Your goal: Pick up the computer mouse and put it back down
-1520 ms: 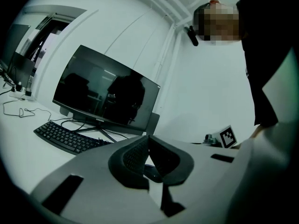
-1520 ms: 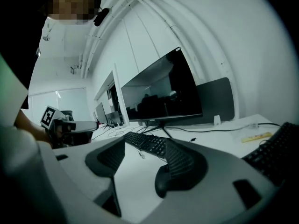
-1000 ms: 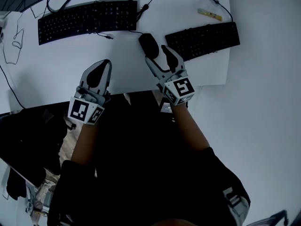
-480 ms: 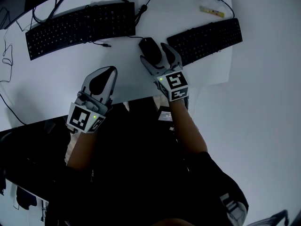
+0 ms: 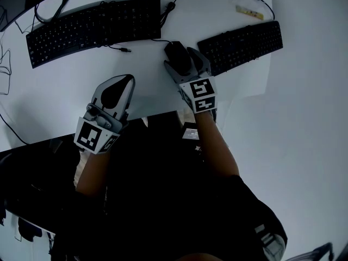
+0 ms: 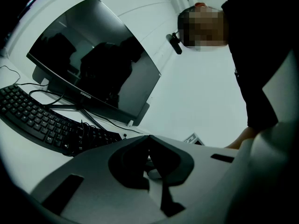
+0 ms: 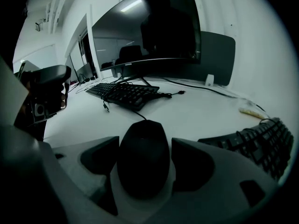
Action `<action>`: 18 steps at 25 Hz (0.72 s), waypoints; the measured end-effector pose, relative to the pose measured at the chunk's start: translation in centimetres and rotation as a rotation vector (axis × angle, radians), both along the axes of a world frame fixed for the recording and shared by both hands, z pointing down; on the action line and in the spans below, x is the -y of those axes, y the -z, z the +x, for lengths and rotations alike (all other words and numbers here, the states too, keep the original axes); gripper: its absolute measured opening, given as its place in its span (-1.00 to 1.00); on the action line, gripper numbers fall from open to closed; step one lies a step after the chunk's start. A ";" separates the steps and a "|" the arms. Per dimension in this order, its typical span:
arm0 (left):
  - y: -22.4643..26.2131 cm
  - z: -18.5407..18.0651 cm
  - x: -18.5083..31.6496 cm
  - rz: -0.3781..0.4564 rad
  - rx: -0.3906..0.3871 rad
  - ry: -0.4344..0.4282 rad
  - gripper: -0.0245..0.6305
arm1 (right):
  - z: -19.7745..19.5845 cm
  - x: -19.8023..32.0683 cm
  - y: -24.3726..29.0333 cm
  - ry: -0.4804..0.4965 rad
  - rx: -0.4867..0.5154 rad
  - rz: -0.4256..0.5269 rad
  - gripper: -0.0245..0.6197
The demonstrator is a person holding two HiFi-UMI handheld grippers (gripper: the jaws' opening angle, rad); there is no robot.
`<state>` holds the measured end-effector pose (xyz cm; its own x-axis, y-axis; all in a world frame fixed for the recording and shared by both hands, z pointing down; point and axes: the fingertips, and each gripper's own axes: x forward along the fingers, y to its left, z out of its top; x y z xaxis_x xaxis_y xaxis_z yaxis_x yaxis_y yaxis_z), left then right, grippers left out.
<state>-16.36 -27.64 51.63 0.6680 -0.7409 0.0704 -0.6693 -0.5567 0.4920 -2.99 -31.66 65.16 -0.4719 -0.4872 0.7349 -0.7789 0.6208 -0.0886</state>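
The black wired computer mouse [image 5: 176, 51] lies on the white desk [image 5: 65, 91] between two keyboards. My right gripper [image 5: 184, 62] is tilted down over it and open. Its two fingers stand either side of the mouse [image 7: 142, 157], which fills the gap between the dark pads [image 7: 192, 164], and the mouse rests on the desk. My left gripper [image 5: 122, 81] hovers level over the desk's near edge to the left, shut with nothing in it. In the left gripper view its dark pads [image 6: 140, 164] meet.
A black keyboard [image 5: 92, 27] lies at the back left and a second one [image 5: 242, 44] right of the mouse, close to my right finger. A dark monitor [image 6: 93, 69] stands behind. Cables [image 5: 171, 4] and a small yellowish item [image 5: 249, 12] lie at the back. The desk's front edge [image 5: 163, 113] runs under both grippers.
My right gripper has sunk and tipped down over the mouse with its jaws spread wider, so they now straddle it. The left gripper has barely shifted.
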 end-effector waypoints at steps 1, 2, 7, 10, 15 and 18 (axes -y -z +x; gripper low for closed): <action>0.0 -0.1 0.0 0.001 -0.001 0.000 -0.94 | 0.0 0.0 -0.2 -0.003 -0.005 -0.003 0.17; 0.0 -0.1 0.0 0.002 -0.001 0.000 -0.94 | 0.0 0.0 -0.2 -0.007 -0.010 -0.002 0.17; -0.2 -0.3 -0.4 0.001 0.001 -0.006 -0.94 | 0.3 0.2 -0.3 -0.009 -0.032 0.022 0.05; -0.4 -0.5 -0.6 -0.005 0.006 0.003 -0.94 | 0.4 0.2 -0.3 0.000 -0.031 0.014 0.04; 0.2 -0.5 -0.7 0.002 0.001 0.011 -0.94 | 1.1 0.2 0.1 -0.017 -0.027 0.019 0.04; 1.3 -0.5 -0.6 0.008 -0.009 0.018 -0.94 | 1.4 0.4 1.4 -0.030 -0.011 0.040 0.04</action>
<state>-16.88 -27.00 50.38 0.6555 -0.7530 0.0581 -0.6744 -0.5489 0.4939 -1.56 -32.03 63.79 -0.4490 -0.5299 0.7194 -0.7979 0.6001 -0.0560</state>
